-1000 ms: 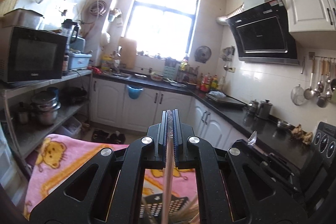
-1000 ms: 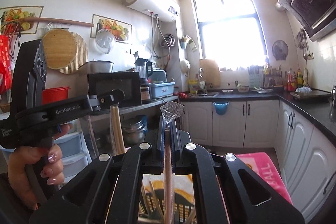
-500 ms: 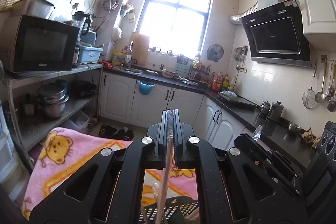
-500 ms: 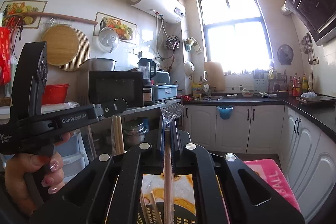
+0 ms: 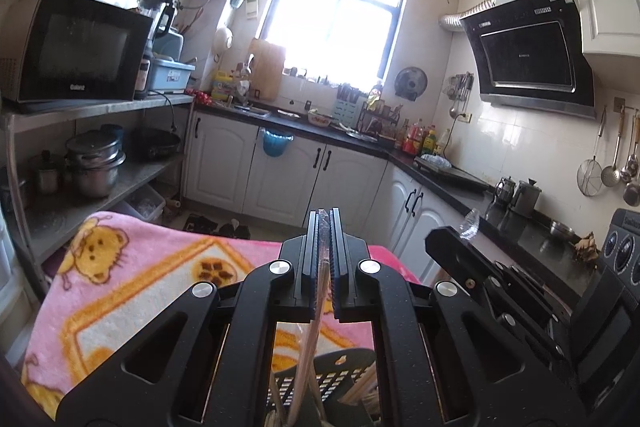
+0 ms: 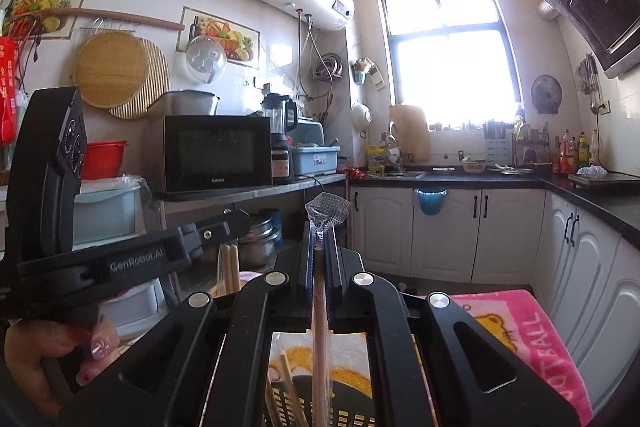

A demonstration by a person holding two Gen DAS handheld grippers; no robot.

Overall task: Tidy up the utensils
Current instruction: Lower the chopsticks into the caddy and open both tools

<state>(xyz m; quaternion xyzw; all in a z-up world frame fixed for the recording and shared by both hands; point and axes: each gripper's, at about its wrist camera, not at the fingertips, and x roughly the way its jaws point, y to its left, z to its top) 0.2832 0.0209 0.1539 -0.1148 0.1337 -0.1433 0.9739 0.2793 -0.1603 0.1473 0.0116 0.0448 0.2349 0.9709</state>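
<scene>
Sunlight from the kitchen window (image 5: 340,15) washes out the far wall. Your left claw (image 5: 325,227) is clamped on wrapped chopsticks (image 5: 320,291). Your right claw (image 6: 320,239) pinches another wrapped pair (image 6: 320,327). Both pairs hang over the black basket (image 6: 344,415) on the pink blanket (image 5: 132,275); the frame cuts off their lower ends and most of the basket.

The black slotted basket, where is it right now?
The black slotted basket sits low at the bottom of both wrist views, on the pink blanket, directly beneath the wrapped chopsticks clamped in the right gripper.
</scene>
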